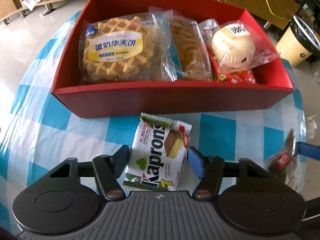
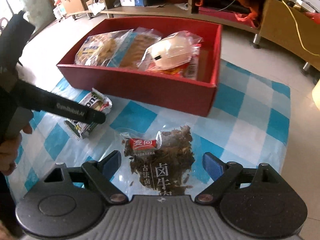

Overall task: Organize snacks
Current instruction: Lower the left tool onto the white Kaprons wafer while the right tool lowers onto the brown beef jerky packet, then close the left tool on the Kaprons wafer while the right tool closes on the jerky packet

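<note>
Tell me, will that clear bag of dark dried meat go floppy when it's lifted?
Probably. The meat bag is thin clear film lying flat on the tablecloth, so it would likely sag at both ends. Its glossy surface may slip between the right gripper's open jaws. It looks light, with loose shreds inside that could shift.

Black gripper (image 1: 158,160); blue ribbed pads (image 1: 195,164)

Both cameras ride just behind their own fingers and look steeply down at the checked tablecloth (image 1: 218,132). The left wrist view sits close over the wafer packet (image 1: 158,154), the red box (image 1: 166,102) straight ahead. The right wrist view looks from further right – box ahead-left – and shares the packet (image 2: 90,118), box and cloth.
</note>
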